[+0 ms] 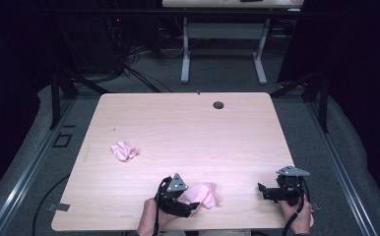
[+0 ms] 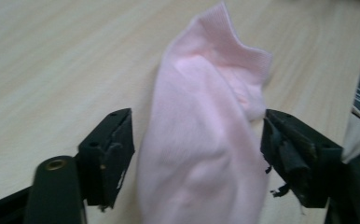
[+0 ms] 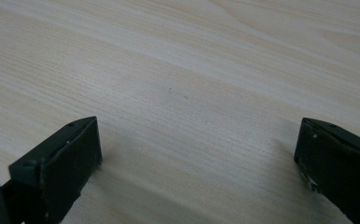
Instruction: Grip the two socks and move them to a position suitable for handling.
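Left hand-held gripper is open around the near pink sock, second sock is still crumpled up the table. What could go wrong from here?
1. The near pink sock lies between the left hand-held gripper with its pads clear of it; closing now may pinch only a fold, which could slip out.
2. It lies close to the table front edge and could be dragged off.
3. The crumpled sock lies far from the open right hand-held gripper.

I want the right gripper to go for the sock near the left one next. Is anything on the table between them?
Nothing visible. In the high view, only bare table lies between the right gripper and the pink sock, which lies between the open jaws of the left gripper. The crumpled second sock sits far off to the left.
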Motion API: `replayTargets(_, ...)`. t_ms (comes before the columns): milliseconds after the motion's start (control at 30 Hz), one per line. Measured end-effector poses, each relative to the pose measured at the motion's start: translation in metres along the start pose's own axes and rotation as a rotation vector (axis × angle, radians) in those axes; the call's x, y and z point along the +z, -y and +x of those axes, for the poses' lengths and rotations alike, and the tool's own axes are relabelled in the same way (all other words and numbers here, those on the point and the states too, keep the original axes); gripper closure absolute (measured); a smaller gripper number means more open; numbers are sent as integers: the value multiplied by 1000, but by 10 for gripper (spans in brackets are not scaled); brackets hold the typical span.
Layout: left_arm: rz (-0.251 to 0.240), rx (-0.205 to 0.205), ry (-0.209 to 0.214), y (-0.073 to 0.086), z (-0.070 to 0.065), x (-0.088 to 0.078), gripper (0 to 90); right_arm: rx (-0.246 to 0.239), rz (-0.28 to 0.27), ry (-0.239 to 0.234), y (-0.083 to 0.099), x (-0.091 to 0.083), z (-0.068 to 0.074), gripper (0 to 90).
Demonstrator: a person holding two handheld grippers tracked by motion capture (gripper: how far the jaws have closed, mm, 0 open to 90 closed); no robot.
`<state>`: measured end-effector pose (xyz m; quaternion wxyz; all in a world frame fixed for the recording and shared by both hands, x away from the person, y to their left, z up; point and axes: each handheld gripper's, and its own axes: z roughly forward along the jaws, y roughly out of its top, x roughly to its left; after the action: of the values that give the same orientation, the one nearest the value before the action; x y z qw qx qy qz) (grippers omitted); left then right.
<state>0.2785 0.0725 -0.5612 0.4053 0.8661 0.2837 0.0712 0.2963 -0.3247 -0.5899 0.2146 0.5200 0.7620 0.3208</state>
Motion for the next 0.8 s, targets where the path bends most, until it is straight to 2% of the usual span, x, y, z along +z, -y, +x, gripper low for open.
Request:
replayTargets(67, -10, -13, -9, 0, 4, -4, 198, 0, 0, 0, 0, 0, 0, 0)
replayTargets(100, -28, -39, -34, 1, 13, -13, 177, 0, 0, 0, 0, 0, 0, 0)
replayTargets(133, -28, -39, -34, 1, 13, -13, 159, 0, 0, 0, 0, 0, 0, 0)
replayTargets(167, -46, -65, -63, 2, 24, -22, 150, 0, 0, 0, 0, 0, 0, 0)
replayTargets(200, -46, -65, -63, 2, 24, -22, 145, 0, 0, 0, 0, 0, 0, 0)
replayTargets(233, -62, -89, -95, 2, 35, -32, 136, 0, 0, 0, 0, 0, 0, 0)
replayTargets(267, -62, -89, -95, 2, 35, -32, 119, 0, 0, 0, 0, 0, 0, 0)
replayTargets(300, -75, -109, -130, 3, 47, -42, 98, 0, 0, 0, 0, 0, 0, 0)
replayTargets(333, -75, -109, -130, 3, 47, -42, 78, 0, 0, 0, 0, 0, 0, 0)
replayTargets(400, -79, -131, -174, 3, 59, -52, 52, 0, -1, 0, 0, 0, 0, 0)
replayTargets(500, -79, -175, -242, 5, 90, -69, 2, 0, -1, 1, 0, 0, 0, 0)
replayTargets(533, -79, -175, -242, 5, 90, -69, 2, 0, -1, 1, 0, 0, 0, 0)
replayTargets(567, -81, -204, -271, 7, 107, -76, 2, 0, -1, 1, 0, 0, 0, 0)
replayTargets(600, -81, -204, -271, 7, 107, -76, 2, 0, -1, 1, 0, 0, 0, 0)
replayTargets(633, -78, -239, -300, 11, 122, -83, 2, 1, -1, 1, 0, 0, 0, 0)
replayTargets(667, -78, -239, -300, 11, 122, -83, 2, 1, -1, 1, 0, 0, 0, 0)
replayTargets(733, -81, -277, -331, 15, 135, -89, 2, 1, -1, 1, 0, 0, 0, 0)
replayTargets(767, -78, -306, -363, 18, 148, -93, 2, 1, -1, 1, 0, 0, 0, 0)
replayTargets(800, -76, -321, -378, 20, 155, -95, 2, 1, -1, 1, 0, 0, 0, 0)
